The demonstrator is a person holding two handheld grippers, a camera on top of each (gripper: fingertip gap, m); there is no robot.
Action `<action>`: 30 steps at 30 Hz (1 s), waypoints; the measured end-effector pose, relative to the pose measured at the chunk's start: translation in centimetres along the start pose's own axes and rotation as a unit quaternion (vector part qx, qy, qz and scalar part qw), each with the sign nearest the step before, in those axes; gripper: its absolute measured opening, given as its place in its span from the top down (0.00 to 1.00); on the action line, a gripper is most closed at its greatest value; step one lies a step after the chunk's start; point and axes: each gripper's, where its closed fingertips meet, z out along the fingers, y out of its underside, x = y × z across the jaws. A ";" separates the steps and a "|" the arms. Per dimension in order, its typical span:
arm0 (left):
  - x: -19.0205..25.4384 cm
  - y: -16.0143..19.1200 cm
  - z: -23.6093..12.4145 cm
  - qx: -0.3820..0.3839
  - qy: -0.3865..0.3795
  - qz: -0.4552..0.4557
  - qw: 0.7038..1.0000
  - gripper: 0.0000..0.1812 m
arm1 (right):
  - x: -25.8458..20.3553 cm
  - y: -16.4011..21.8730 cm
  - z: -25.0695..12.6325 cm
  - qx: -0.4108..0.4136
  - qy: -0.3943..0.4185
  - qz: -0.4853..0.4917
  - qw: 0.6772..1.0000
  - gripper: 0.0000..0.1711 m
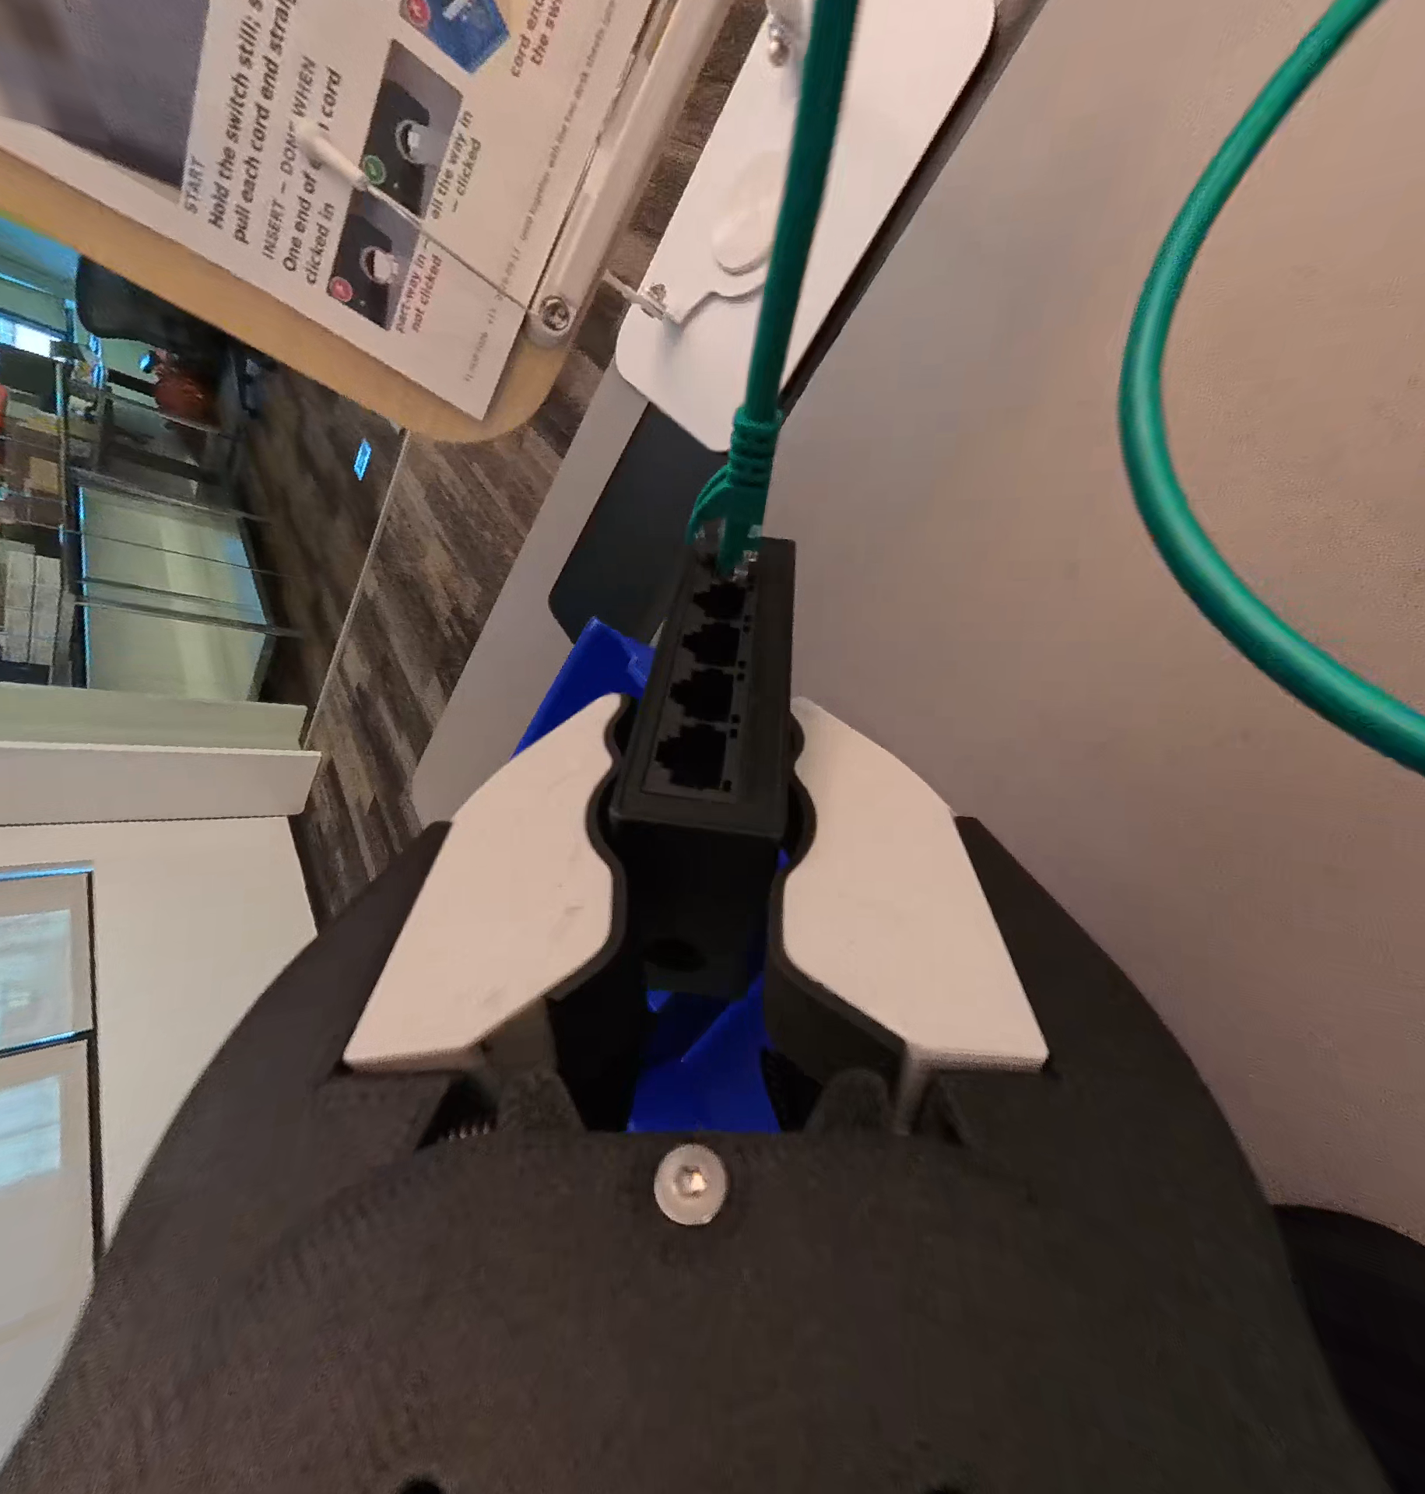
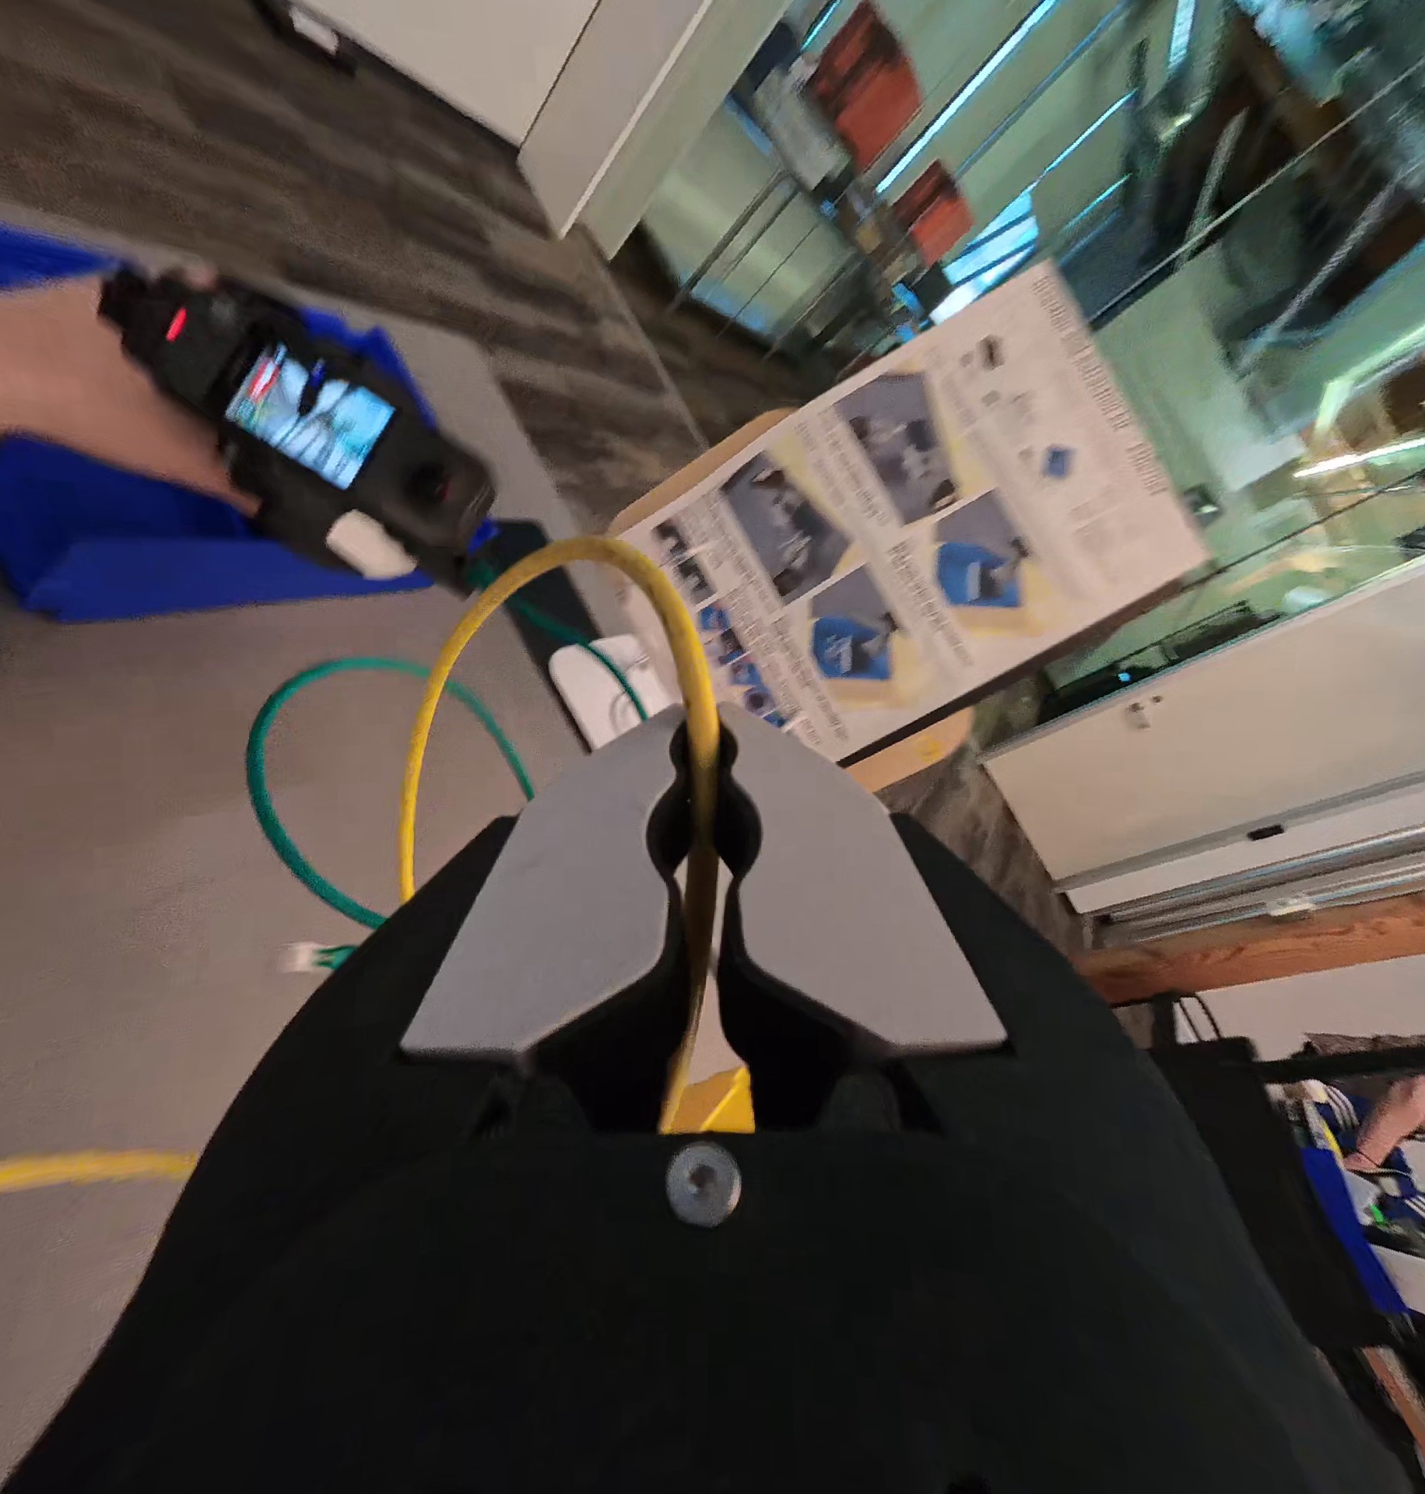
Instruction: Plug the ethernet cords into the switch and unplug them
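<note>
The black ethernet switch (image 1: 713, 728) sits clamped between the fingers of our left gripper (image 1: 709, 756), held above the grey worktop (image 1: 1097, 647), with a green ethernet cord (image 1: 782, 283) plugged into its farthest port and four ports bare. Our right gripper (image 2: 702, 740) has its fingers nearly closed, pinching a looping yellow ethernet cord (image 2: 450, 687) over the worktop beside a blue bin (image 2: 127, 558).
</note>
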 end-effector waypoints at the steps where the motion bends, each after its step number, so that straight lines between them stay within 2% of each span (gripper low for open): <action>1: 0.3 -0.3 0.1 0.006 0.005 0.001 1.000 0.83 | 1.5 -1.0 -0.8 0.010 0.019 0.003 1.000 0.99; 7: 1.5 -1.8 0.5 0.028 0.015 0.018 0.999 0.83 | 9.8 -6.1 -3.8 0.042 0.092 0.033 0.994 0.99; 12: 3.2 -3.7 0.4 0.065 0.044 0.020 0.997 0.84 | 14.8 -7.6 -3.2 0.021 0.128 0.048 0.990 0.99; 17: 4.9 -5.0 0.6 0.067 0.048 0.052 0.995 0.84 | 19.0 -10.0 -3.4 0.075 0.136 0.135 0.979 0.99; 21: 6.0 -5.5 1.4 0.050 0.039 0.076 0.995 0.84 | 21.8 -13.4 -5.8 0.183 0.099 0.255 0.944 0.99; 23: 6.5 -5.2 2.1 0.031 0.034 0.095 0.994 0.84 | 22.9 -14.5 -7.0 0.206 0.084 0.282 0.933 0.99; 26: 6.8 -4.9 2.7 0.027 0.046 0.089 0.995 0.84 | 24.3 -13.1 -7.8 0.155 0.110 0.264 0.945 0.99; 30: 5.6 -4.6 2.2 0.036 0.042 0.067 0.996 0.84 | 24.6 -8.1 -8.2 0.058 0.103 0.236 0.965 0.99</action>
